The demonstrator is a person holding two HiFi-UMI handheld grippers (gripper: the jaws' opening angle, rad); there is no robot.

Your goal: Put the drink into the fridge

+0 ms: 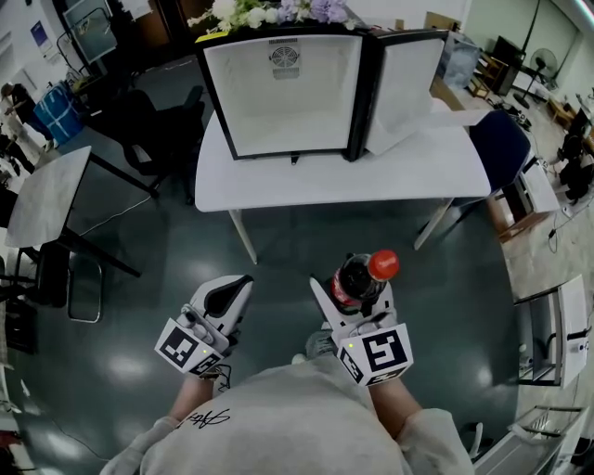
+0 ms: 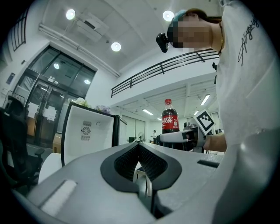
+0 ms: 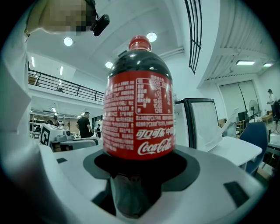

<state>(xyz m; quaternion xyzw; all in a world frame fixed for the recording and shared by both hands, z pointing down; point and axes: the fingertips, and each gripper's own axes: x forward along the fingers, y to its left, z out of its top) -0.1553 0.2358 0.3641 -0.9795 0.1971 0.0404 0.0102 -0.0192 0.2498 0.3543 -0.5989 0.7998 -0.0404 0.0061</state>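
A cola bottle (image 1: 364,276) with a red cap and red label stands upright in my right gripper (image 1: 353,289), which is shut on its lower body. In the right gripper view the bottle (image 3: 139,100) fills the middle, above the right gripper (image 3: 139,159). My left gripper (image 1: 238,288) hangs beside it on the left, shut with nothing in it; its jaws meet in the left gripper view (image 2: 139,148). The small fridge (image 1: 283,93) stands open on a white table (image 1: 334,176) ahead, its white inside bare and its door (image 1: 406,88) swung to the right. Both grippers are well short of the table.
Dark floor lies between me and the table. A grey side table (image 1: 42,199) and black chairs (image 1: 148,130) stand at the left, and a blue chair (image 1: 501,139) and shelving (image 1: 548,325) at the right. Flowers (image 1: 278,11) sit behind the fridge.
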